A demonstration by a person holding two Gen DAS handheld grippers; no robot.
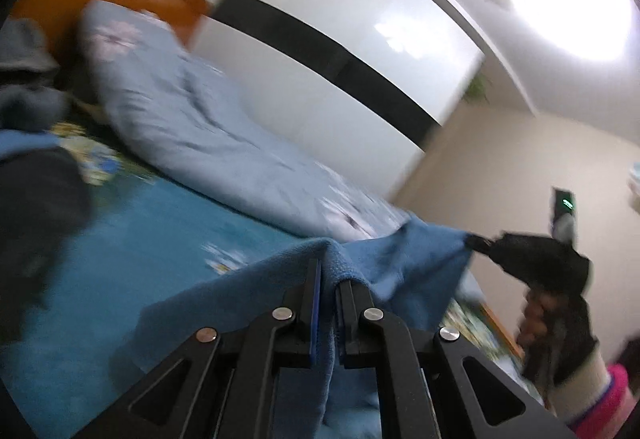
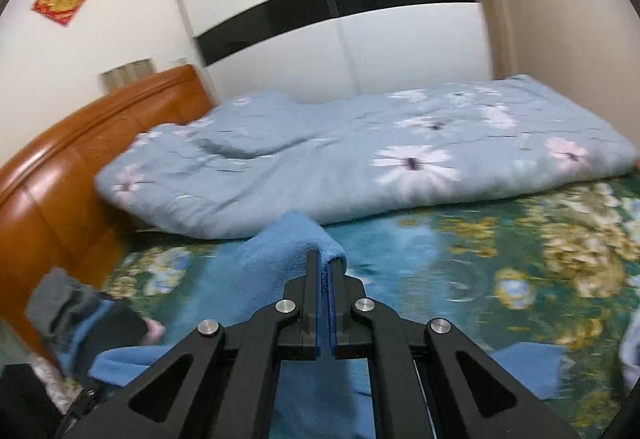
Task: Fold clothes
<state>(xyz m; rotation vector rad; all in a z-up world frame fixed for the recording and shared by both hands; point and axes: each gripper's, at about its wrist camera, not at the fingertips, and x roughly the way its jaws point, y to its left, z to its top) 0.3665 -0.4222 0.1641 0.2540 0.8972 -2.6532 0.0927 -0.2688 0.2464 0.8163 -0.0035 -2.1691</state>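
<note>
A blue fleece garment point(image 1: 256, 291) is lifted off the bed, stretched between both grippers. My left gripper point(image 1: 328, 271) is shut on its upper edge, cloth bunched over the fingertips. In the left wrist view the right gripper point(image 1: 476, 241) pinches the garment's far corner at the right, held by a person's hand point(image 1: 536, 319) in a pink-and-white cuff. The right wrist view has my right gripper point(image 2: 325, 259) shut on a fold of the same blue garment point(image 2: 280, 247), which hangs down below the jaws.
A folded light-blue floral quilt point(image 2: 360, 155) lies along the far side of the bed. The bedsheet point(image 2: 500, 259) is teal with flowers. An orange wooden headboard point(image 2: 60, 183) stands at the left, with dark and grey clothes point(image 2: 76, 311) piled near it. A white wardrobe point(image 2: 360, 39) is behind.
</note>
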